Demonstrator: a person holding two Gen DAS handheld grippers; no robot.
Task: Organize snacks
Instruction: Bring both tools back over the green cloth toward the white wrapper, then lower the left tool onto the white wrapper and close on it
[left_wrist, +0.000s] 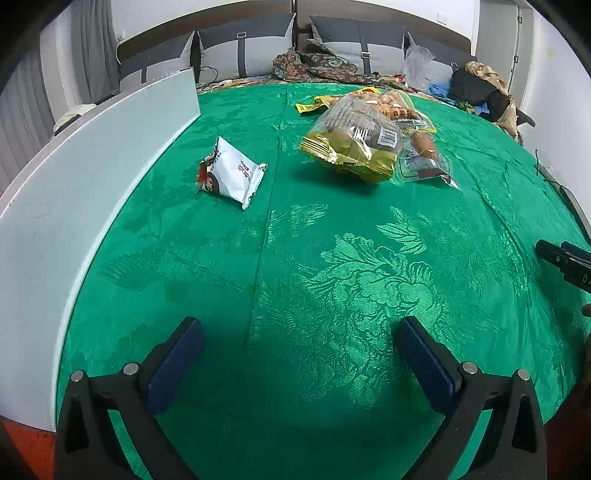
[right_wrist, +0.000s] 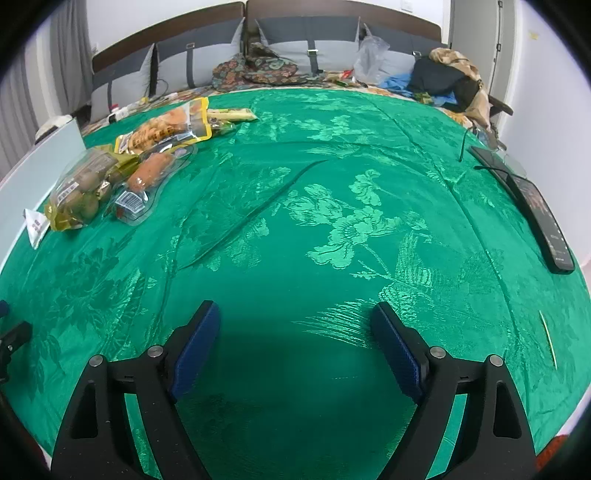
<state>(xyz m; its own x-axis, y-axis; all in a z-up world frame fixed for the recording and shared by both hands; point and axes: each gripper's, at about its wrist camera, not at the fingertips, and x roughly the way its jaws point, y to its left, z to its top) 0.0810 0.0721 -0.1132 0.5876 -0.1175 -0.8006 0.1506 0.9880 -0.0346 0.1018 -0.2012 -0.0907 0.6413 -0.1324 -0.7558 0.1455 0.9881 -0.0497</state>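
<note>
A: Five snack packets show on the shiny green floral-patterned cloth (left_wrist: 332, 258). One small white foil packet with red print (left_wrist: 231, 175) lies alone, near the pale grey upright board (left_wrist: 92, 184) at the left. The other four cluster further back and to its right: one clear bag with gold-green trim holding brown rounds (left_wrist: 354, 147), one clear wrapper with an orange-brown sausage (left_wrist: 424, 155) just beside it, one yellow-edged pouch of orange pieces (right_wrist: 170, 127) behind, and one long pale-yellow stick packet (right_wrist: 231, 115) at the back.

B: And the two tools?

A: The left gripper (left_wrist: 295, 354) hangs over bare cloth with its blue-padded jaws spread wide, nothing between them. The right gripper (right_wrist: 295, 339) is the same: jaws wide apart, empty, well apart from the snacks.

B: Anything hard to make out?

A: The print on every packet is too small to read. From the right wrist view the white packet is cut by the edge, only a corner showing. The cluster overlaps, so how many packets lie beneath I cannot tell. One dark flat remote-like slab (right_wrist: 532, 210) lies at the cloth's right edge. Four grey cushions (left_wrist: 243, 48) line the back, with one heap of patterned fabric (left_wrist: 314, 64) and one pile of dark clothing (left_wrist: 476, 88) before them.
</note>
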